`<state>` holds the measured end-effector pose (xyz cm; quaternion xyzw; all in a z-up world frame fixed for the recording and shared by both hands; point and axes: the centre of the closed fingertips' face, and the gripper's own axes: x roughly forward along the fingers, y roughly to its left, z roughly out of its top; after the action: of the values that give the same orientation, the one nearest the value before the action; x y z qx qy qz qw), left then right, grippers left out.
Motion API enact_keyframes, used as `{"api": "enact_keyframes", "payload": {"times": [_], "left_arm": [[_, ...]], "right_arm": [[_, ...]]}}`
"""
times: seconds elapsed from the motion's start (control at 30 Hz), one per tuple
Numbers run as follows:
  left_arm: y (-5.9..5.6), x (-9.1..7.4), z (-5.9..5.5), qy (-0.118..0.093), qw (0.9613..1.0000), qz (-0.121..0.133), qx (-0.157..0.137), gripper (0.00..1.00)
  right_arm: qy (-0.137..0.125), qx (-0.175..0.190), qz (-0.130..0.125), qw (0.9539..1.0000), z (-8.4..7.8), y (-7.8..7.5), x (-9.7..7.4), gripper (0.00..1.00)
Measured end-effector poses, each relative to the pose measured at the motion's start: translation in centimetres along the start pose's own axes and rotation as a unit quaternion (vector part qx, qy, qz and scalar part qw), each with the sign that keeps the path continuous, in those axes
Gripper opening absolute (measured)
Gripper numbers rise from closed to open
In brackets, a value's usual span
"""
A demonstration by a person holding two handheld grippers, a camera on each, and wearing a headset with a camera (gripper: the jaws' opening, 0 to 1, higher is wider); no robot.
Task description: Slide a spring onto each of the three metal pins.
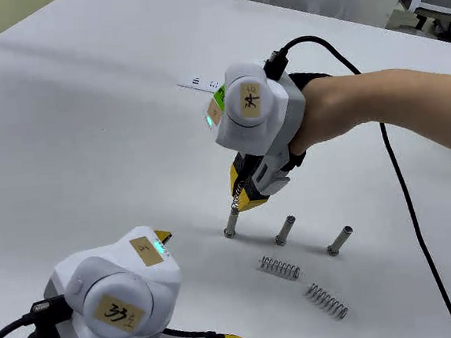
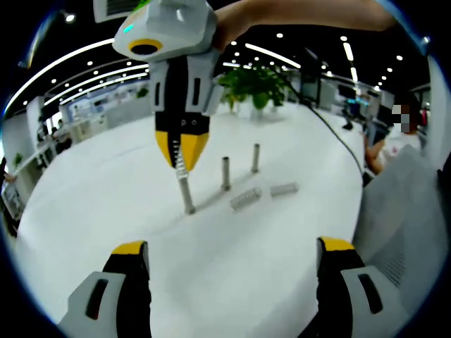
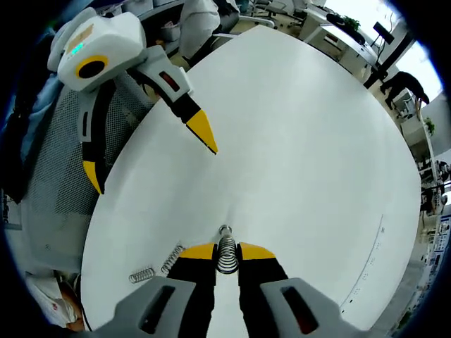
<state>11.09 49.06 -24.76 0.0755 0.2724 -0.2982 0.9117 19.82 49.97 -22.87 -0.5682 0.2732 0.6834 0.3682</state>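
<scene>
Head view: right gripper [image 1: 246, 199] points down at the white counter [image 1: 88, 133], jaws closed on a spring [image 1: 237, 198] held roughly upright, w/ its lower end at the top of the left pin [image 1: 231, 222]; can't tell if the coil is over the tip yet. Middle pin [image 1: 285, 230] and right pin [image 1: 340, 240] stand bare in a row beside it, all 3 pins apart from each other. 2 more springs lie flat on the counter on the person's side of the row: loose spring A [image 1: 280, 268] just in front of the middle pin, loose spring B [image 1: 326, 300] beyond it toward the right, not touching. Left gripper [image 1: 201, 290] sits low at bottom left, well apart from the pins, jaws wide open, holding nothing. Left gripper view: its 2 yellow tips are spread far apart, w/ pins and loose springs farther off btwn them. Right gripper view: the spring is pinched btwn the yellow tips, pin top just beyond it
</scene>
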Motion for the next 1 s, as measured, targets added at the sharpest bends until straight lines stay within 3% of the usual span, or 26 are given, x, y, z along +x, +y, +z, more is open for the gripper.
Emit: {"api": "enact_keyframes", "payload": {"times": [1.0], "left_arm": [[-0.28, 0.2, -0.72, 0.015, 0.9998, -0.015, 0.0, 1.0]], "right_arm": [[0.009, -0.004, 0.004, 0.9999, -0.46, -0.39, 0.87, 0.13]]}}
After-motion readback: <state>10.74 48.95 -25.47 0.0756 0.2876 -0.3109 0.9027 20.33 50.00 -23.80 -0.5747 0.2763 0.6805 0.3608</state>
